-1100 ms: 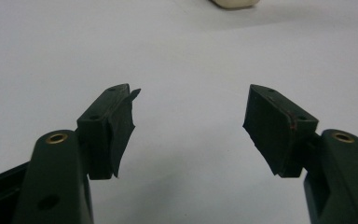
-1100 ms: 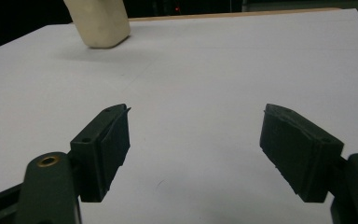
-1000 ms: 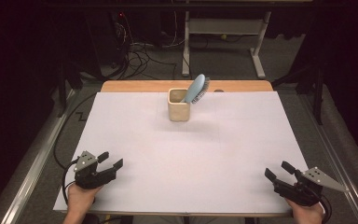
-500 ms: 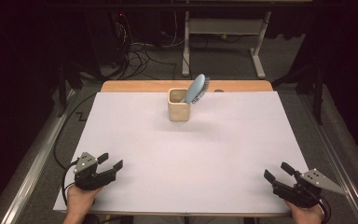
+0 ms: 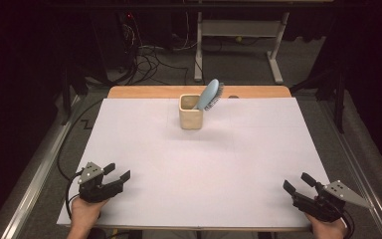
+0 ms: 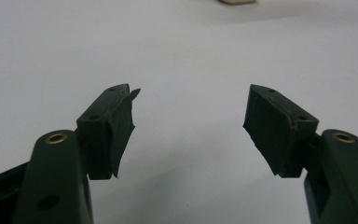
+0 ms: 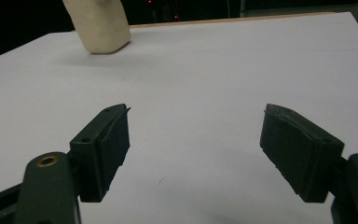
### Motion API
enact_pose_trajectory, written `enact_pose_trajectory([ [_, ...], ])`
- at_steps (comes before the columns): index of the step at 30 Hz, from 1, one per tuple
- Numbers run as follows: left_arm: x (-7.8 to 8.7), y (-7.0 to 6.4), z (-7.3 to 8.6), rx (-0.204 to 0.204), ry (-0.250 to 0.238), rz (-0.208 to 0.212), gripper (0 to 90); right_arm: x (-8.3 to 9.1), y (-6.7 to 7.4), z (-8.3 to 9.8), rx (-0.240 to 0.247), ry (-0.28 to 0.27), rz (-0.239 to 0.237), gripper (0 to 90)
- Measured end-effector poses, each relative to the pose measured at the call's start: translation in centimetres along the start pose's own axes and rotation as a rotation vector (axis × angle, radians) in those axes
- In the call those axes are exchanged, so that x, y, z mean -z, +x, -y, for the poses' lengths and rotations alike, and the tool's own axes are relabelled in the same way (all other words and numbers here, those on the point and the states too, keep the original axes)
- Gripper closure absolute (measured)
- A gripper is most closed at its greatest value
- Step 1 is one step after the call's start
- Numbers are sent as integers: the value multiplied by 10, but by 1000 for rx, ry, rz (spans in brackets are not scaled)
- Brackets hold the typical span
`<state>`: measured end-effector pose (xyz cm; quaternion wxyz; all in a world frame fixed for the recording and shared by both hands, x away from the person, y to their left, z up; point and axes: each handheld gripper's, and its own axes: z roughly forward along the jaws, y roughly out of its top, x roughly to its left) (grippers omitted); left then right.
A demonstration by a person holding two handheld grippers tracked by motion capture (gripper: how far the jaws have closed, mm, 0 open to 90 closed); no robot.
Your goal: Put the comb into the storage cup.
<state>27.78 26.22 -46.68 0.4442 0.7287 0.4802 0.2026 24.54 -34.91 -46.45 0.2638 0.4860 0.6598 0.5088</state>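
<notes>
Over on the left, the left gripper (image 5: 113, 175) sits at the near left corner of the white table (image 5: 238, 169), jaws spread wide with nothing between them, only bare tabletop showing in the left gripper view. Across to the middle, far side: a cream cup (image 5: 190, 113) stands upright near the table's back edge, and a light blue hairbrush (image 5: 209, 95) leans out of it, head up, tilted to the right. On to the right: the right gripper (image 5: 298, 184) rests at the near right corner, jaws released and empty too, well apart from the cup, which sits off its left jaw in the right gripper view.
</notes>
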Motion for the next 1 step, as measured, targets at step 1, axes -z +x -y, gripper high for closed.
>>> enact_pose_trajectory([
  [1, 0, 0, 0, -2, 0, 0, 332, 0, 0, 0, -1, -1, -1, 244],
])
